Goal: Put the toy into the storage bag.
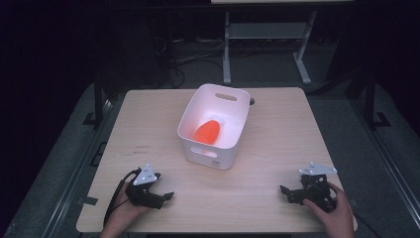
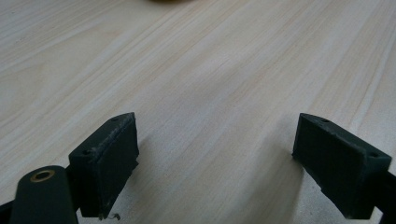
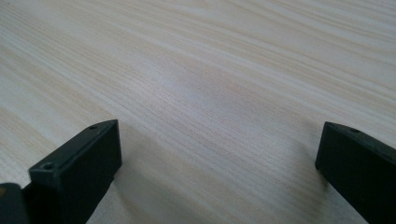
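Jaws spread wide on both sides, nothing held: my left gripper (image 1: 157,194) and right gripper (image 1: 292,192) rest low at the near edge of the table (image 1: 277,129). Well ahead between them, the orange object (image 1: 208,132) lies inside the white bin (image 1: 198,148). Judging by that, placing looks finished, nothing left.

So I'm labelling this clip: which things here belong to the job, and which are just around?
Job:
bin, white, mid-table
orange thing inside the bin
left gripper and right gripper, both with jaws open and nothing between them, low over the table

Around:
metal frame on the floor behind
cables beside it
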The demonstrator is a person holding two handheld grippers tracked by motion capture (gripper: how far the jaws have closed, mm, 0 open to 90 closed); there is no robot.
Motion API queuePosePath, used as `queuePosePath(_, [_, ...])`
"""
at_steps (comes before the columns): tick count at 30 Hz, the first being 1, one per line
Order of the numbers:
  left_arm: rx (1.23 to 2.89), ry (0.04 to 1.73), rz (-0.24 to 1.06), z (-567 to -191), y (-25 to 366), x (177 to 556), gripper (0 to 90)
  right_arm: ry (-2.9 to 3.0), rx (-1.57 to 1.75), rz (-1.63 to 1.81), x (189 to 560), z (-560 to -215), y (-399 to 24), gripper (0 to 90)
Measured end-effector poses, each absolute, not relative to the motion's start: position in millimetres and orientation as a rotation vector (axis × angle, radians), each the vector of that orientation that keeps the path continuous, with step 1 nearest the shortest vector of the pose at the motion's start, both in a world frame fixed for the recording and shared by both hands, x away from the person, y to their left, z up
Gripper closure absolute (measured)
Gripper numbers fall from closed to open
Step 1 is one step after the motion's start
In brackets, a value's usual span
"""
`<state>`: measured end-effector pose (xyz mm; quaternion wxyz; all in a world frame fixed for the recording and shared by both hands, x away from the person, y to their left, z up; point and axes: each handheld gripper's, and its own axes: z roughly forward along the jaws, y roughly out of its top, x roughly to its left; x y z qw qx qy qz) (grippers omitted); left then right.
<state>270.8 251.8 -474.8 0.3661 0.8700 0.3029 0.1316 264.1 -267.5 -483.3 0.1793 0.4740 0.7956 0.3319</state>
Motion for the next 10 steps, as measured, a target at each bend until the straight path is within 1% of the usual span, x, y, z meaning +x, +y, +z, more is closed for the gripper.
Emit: queuePosePath(10, [2.231, 0.784, 0.339, -474.9, 252.0, 270.7, 13.3, 2.249, 1.340, 0.938, 264.1, -483.3, -267.5, 0.0])
